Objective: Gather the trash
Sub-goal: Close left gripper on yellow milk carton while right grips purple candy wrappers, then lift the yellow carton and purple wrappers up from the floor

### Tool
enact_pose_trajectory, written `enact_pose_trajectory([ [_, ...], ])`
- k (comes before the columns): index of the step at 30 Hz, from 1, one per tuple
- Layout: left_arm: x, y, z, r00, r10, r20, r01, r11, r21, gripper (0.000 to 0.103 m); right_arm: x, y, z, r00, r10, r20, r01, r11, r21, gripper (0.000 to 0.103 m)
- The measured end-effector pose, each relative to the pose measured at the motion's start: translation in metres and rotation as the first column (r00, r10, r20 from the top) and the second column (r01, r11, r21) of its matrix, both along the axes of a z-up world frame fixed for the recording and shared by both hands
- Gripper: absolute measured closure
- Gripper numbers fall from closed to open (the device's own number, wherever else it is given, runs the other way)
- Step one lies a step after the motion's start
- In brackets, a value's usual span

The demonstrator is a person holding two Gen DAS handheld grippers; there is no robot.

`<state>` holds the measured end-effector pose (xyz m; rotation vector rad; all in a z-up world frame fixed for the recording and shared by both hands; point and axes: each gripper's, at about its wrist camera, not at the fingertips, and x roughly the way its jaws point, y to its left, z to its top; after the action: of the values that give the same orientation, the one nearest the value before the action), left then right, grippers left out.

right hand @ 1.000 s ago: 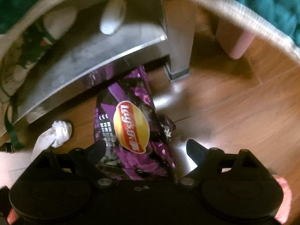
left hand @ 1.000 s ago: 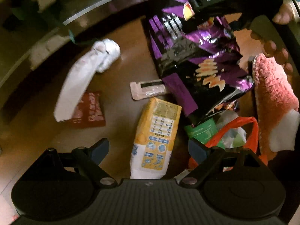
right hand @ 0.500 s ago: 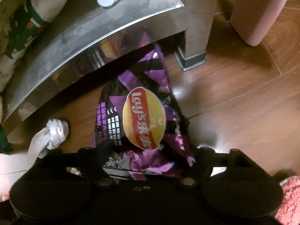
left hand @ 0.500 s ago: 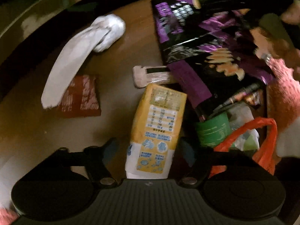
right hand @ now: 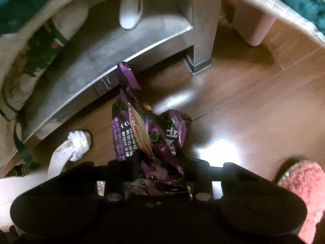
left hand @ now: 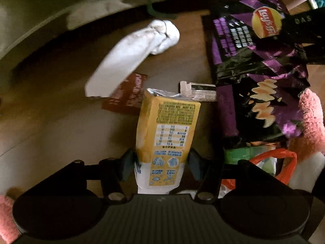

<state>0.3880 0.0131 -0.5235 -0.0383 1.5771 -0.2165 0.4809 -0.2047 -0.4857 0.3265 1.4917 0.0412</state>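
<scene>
A yellow drink carton [left hand: 170, 122] lies on the wooden floor between the fingers of my left gripper [left hand: 160, 163]. The jaws are closing and both pads touch the carton's sides. A purple crisp bag [right hand: 150, 134] is crumpled between the closing jaws of my right gripper [right hand: 160, 168], and its top points towards the metal shelf. The same bag [left hand: 254, 65] fills the upper right of the left wrist view. A knotted white wad [left hand: 138, 48] lies beyond the carton. A red wrapper [left hand: 126, 95] and a pale pink wrapper [left hand: 199, 91] lie flat by the carton's far end.
An orange plastic bag [left hand: 284, 162] with a green cup [left hand: 239, 154] beside it sits to the carton's right. A pink fluffy slipper [right hand: 304, 183] is at the lower right. A grey metal shelf [right hand: 101, 61] on a leg and a pink post [right hand: 258, 30] stand behind.
Both grippers have closed in, the left onto the yellow carton and the right onto the crisp bag, which is now crumpled and folded. The left view has shifted, and the carton sits centred.
</scene>
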Motion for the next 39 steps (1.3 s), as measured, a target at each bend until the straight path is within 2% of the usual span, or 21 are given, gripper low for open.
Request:
enact_pose_trajectory([
  [2,-0.003,0.003,0.016,1.000,0.006,0.013,-0.006,1.000,0.012,0.048,-0.004,-0.003,0.012,1.000,-0.017,0.012,0.017,1.000,-0.006,0.079],
  [5,-0.009,0.010,0.044,0.999,0.015,0.039,-0.015,1.000,0.017,0.048,-0.010,-0.005,0.038,0.999,-0.036,0.036,0.036,0.999,-0.017,0.083],
  [12,-0.023,0.016,0.121,0.993,0.020,0.115,-0.027,0.998,0.053,0.048,-0.040,-0.010,0.107,0.990,-0.077,0.115,0.080,0.996,-0.026,0.084],
  [18,-0.039,0.019,0.205,0.975,0.069,0.212,-0.081,0.996,0.047,0.048,-0.074,-0.016,0.179,0.975,-0.099,0.198,0.096,0.995,0.025,0.084],
  [25,-0.075,0.040,0.307,0.919,0.169,0.355,-0.183,0.983,0.003,0.049,-0.121,-0.015,0.282,0.923,-0.028,0.384,-0.010,0.995,0.097,0.084],
  [28,-0.091,0.045,0.349,0.885,0.210,0.415,-0.219,0.975,-0.028,0.054,-0.141,-0.012,0.327,0.892,0.007,0.452,-0.064,0.992,0.111,0.084],
  [31,-0.100,0.050,0.388,0.853,0.229,0.469,-0.239,0.970,-0.040,0.064,-0.155,-0.007,0.364,0.855,0.030,0.517,-0.106,0.987,0.118,0.084],
  [33,-0.107,0.050,0.404,0.842,0.235,0.486,-0.252,0.967,-0.031,0.066,-0.162,-0.002,0.386,0.832,0.049,0.553,-0.138,0.983,0.120,0.084],
  [36,-0.111,0.047,0.401,0.859,0.209,0.468,-0.239,0.971,0.006,0.066,-0.171,0.001,0.412,0.800,0.073,0.596,-0.175,0.978,0.114,0.084],
  [39,-0.111,0.042,0.376,0.889,0.168,0.426,-0.204,0.978,0.042,0.066,-0.172,0.004,0.415,0.788,0.095,0.609,-0.196,0.975,0.102,0.084],
])
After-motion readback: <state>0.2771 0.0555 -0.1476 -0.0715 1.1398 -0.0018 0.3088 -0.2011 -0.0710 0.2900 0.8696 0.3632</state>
